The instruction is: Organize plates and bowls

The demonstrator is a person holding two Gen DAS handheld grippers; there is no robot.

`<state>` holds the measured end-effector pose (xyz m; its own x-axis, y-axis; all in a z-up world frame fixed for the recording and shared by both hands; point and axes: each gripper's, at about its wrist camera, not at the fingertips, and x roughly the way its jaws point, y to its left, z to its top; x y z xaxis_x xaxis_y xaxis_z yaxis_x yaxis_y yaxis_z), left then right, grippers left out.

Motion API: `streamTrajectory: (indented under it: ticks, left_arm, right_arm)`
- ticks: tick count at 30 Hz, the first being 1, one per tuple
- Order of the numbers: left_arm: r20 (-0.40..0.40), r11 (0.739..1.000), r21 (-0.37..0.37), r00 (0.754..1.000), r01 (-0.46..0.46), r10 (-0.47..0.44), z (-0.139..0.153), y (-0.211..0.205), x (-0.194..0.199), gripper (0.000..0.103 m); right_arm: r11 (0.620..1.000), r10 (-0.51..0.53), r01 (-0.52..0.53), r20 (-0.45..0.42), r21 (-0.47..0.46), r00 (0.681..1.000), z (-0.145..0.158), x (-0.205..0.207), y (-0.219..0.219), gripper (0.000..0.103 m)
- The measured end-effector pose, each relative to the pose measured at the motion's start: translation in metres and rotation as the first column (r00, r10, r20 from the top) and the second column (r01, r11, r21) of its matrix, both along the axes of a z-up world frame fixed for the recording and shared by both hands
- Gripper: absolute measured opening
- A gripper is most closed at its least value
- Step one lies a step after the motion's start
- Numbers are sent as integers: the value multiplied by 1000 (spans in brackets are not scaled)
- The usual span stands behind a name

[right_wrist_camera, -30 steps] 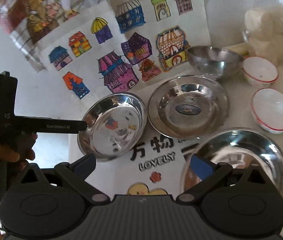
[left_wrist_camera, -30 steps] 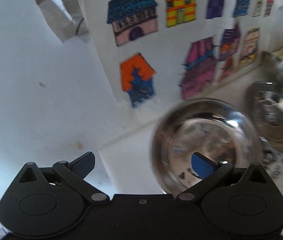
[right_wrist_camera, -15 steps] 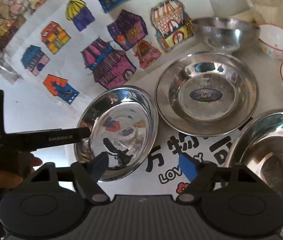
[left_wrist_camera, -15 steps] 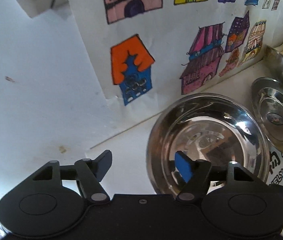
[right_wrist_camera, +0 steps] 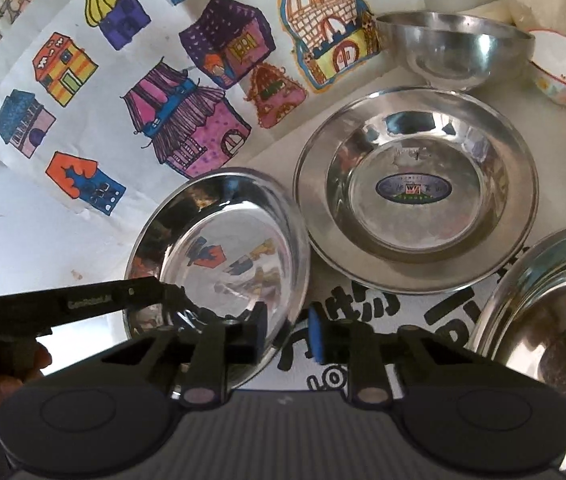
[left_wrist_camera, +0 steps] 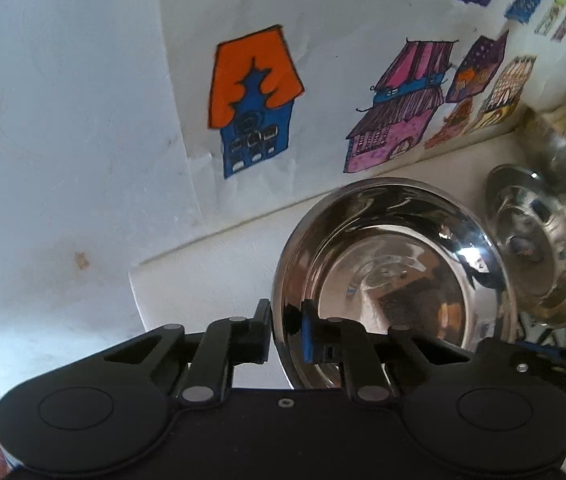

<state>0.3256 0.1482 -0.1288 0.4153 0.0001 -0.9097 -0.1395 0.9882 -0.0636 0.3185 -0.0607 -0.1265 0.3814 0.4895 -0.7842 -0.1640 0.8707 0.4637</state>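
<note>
Claws, left (left_wrist_camera: 286, 334) and right (right_wrist_camera: 287, 334), are closing across the steel bowl's (right_wrist_camera: 219, 256) rim on a white desk (left_wrist_camera: 203, 280) under house drawings (right_wrist_camera: 187, 120).

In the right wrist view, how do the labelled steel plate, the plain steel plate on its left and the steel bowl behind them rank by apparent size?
1. labelled steel plate
2. plain steel plate, although nearer the camera
3. steel bowl, farthest, so true size is unsure
</note>
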Motion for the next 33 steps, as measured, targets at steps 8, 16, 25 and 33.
streamTrajectory:
  ticks: [8,16,25,33]
  left_arm:
    - [-10,1000,-18,1000,-5,5,6,-6,-21,14]
    - [34,998,-60,999,-18,20,33,-25,-62,12]
    - [74,992,-108,996,65,-57,53,-89,-85,12]
    - [61,976,-135,985,169,-162,45,-166,-76,13]
  right_arm:
    - [998,44,-44,10,-38,999,1,-15,-4,15]
    - [994,97,-94,67,-52,993,22,-49,-27,15]
    - [994,71,-59,125,-96,990,53,-80,-88,15]
    - [985,1,19,116,-173,993,57,-90,-161,16]
